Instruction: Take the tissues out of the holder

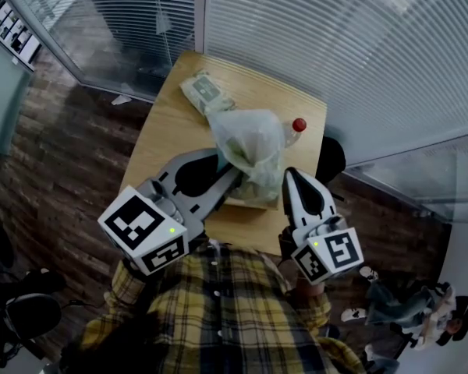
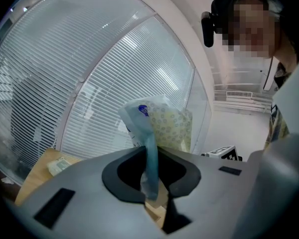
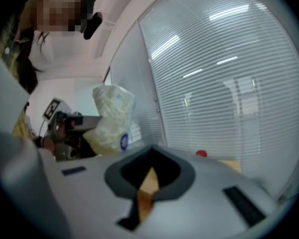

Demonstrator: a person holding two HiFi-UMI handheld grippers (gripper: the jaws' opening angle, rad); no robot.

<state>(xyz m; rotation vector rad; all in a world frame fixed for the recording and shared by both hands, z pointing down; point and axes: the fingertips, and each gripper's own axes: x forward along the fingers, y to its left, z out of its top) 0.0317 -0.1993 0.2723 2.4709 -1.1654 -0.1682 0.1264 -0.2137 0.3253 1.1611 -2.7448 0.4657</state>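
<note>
A tissue pack (image 1: 253,142) in clear plastic wrap hangs above the near part of the wooden table (image 1: 164,131). Under it shows the tan edge of a low box (image 1: 249,202), most likely the holder. My left gripper (image 1: 231,173) is shut on a fold of the pack's wrap. In the left gripper view the bluish film runs down between the closed jaws of the left gripper (image 2: 150,190), and the pack (image 2: 167,126) stands above them. My right gripper (image 1: 288,174) is just right of the pack. Its jaws are shut with nothing in them, and only table wood shows in front of the right gripper (image 3: 144,195).
A second, flat tissue pack (image 1: 205,92) lies at the table's far end. A bottle with a red cap (image 1: 299,125) stands at the far right edge, also visible as a red cap (image 3: 201,154). Glass walls with blinds (image 1: 335,45) close off the far side.
</note>
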